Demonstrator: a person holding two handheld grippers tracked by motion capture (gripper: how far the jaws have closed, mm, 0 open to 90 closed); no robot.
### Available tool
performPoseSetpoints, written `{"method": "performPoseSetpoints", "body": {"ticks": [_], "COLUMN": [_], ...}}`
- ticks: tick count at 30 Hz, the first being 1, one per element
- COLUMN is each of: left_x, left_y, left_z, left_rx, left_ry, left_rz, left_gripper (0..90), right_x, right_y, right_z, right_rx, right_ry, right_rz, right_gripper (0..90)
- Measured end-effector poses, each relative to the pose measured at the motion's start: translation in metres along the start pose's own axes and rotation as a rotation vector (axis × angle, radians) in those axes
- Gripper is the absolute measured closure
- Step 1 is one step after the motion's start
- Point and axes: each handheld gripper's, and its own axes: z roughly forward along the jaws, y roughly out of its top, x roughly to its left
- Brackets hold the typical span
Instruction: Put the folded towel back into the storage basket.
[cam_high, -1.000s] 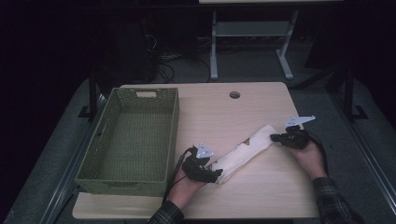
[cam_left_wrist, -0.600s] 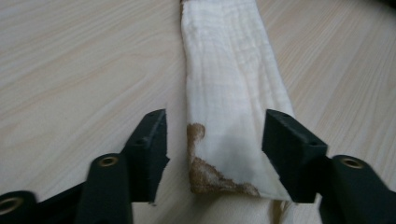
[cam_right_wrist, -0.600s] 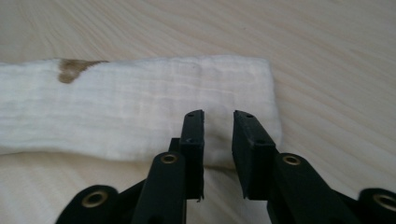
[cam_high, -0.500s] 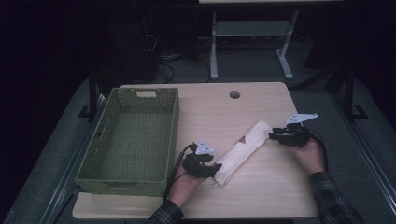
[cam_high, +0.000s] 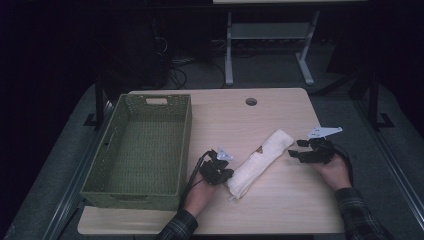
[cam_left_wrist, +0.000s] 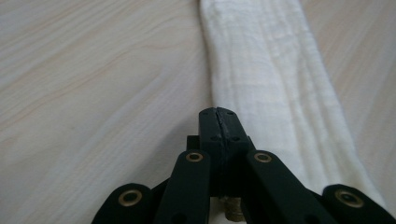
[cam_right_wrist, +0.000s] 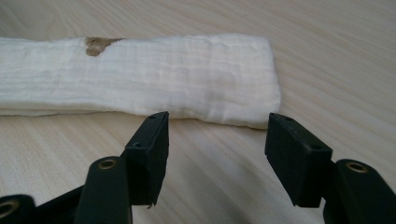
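Taking the folded white cloth as the marker, it lies slantwise on the pale wood bench, its near end toward the person and its far end angled away to the right. Nearest, two sleeved forearms come in from the bottom edge, cut off by the frame. The left gripper sits at the cloth's near end. In the left gripper view its jaws are pressed together, having just been closing, with the tips at the cloth's left edge. Whether any fabric is caught between them I cannot tell, since the closed tips cover that spot. The cloth's near corner is hidden behind the jaw links there.

The right gripper rests just beside the cloth's far end, on the right. Its jaws stand spread, having just been opening, and in the right gripper view the bare bench shows between them, with the cloth's rounded end lying just beyond the tips, apart from them. A small brown mark sits on the cloth's upper edge. What it is I cannot make out.

Left of the cloth stands a green woven basket. Beyond the cloth, a round hole is cut in the bench. Past the bench edge the room is dark, with a pale metal stand only dimly visible.
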Motion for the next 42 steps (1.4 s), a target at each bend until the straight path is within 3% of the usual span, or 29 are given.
{"method": "performPoseSetpoints", "body": {"ticks": [8, 14, 23, 28, 31, 35, 38, 42], "left_x": [-0.017, -0.039, -0.071, -0.084, -0.092, -0.105, -0.108, -0.097], "left_y": [-0.002, -0.001, 0.002, 0.004, 0.005, 0.005, 0.008, 0.018], "left_z": [0.001, 0.005, 0.014, 0.019, 0.022, 0.027, 0.027, 0.020], "left_rx": [0.022, 0.041, 0.030, 0.022, 0.015, 0.007, 0.003, -0.017], "left_ry": [-0.063, -0.122, -0.208, -0.241, -0.265, -0.320, -0.329, -0.338], "left_rz": [0.051, 0.132, 0.213, 0.238, 0.250, 0.251, 0.275, 0.293], "left_gripper": [89.6, 89.6, 89.6, 89.6, 89.5, 89.3, 85.6, 73.1], "right_x": [0.000, -0.002, -0.006, -0.007, -0.008, -0.008, -0.008, -0.008], "right_y": [0.000, -0.001, -0.003, -0.005, -0.006, -0.006, -0.007, -0.007], "right_z": [0.003, 0.003, 0.007, 0.011, 0.013, 0.015, 0.016, 0.017], "right_rx": [-0.001, -0.007, -0.007, -0.008, 0.003, 0.009, 0.009, 0.014], "right_ry": [-0.013, -0.011, -0.003, -0.006, -0.012, -0.015, -0.017, -0.021], "right_rz": [0.005, 0.018, 0.044, 0.063, 0.052, 0.056, 0.057, 0.050], "right_gripper": [34.6, 32.7, 30.8, 29.9, 29.5, 29.0, 28.9, 28.7]}}
